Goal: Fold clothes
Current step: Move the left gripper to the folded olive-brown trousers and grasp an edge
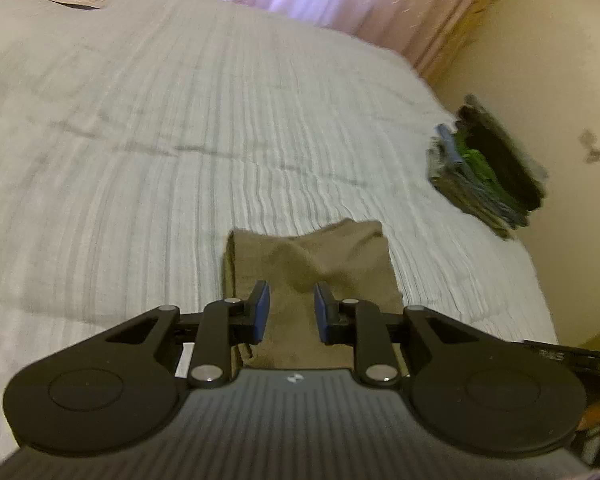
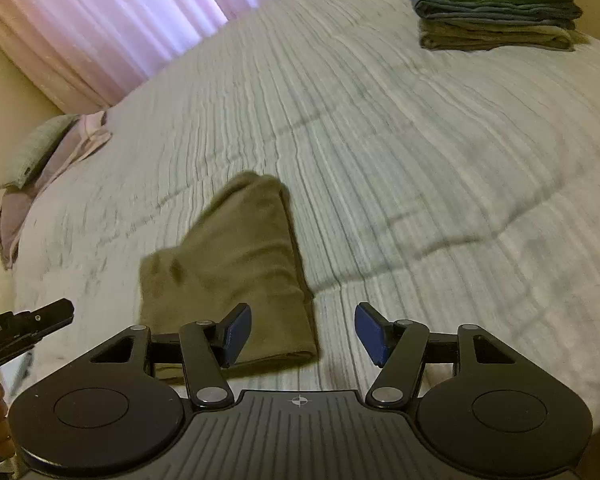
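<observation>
A wide bed under a pale ribbed coverlet (image 2: 400, 152) carries everything. At its far corner sits a neat stack of folded clothes in dark, green, blue-grey and olive layers (image 2: 496, 8). Near the front edge lies the olive-brown folded cloth (image 2: 236, 264), flat and slightly rumpled. It looks light, soft and limp, so it will sag unless pinched through all layers at a folded edge or corner. The left gripper (image 1: 290, 312) hangs above it, jaws narrowly parted, empty. The right gripper (image 2: 302, 334) stands spread, holding nothing.
</observation>
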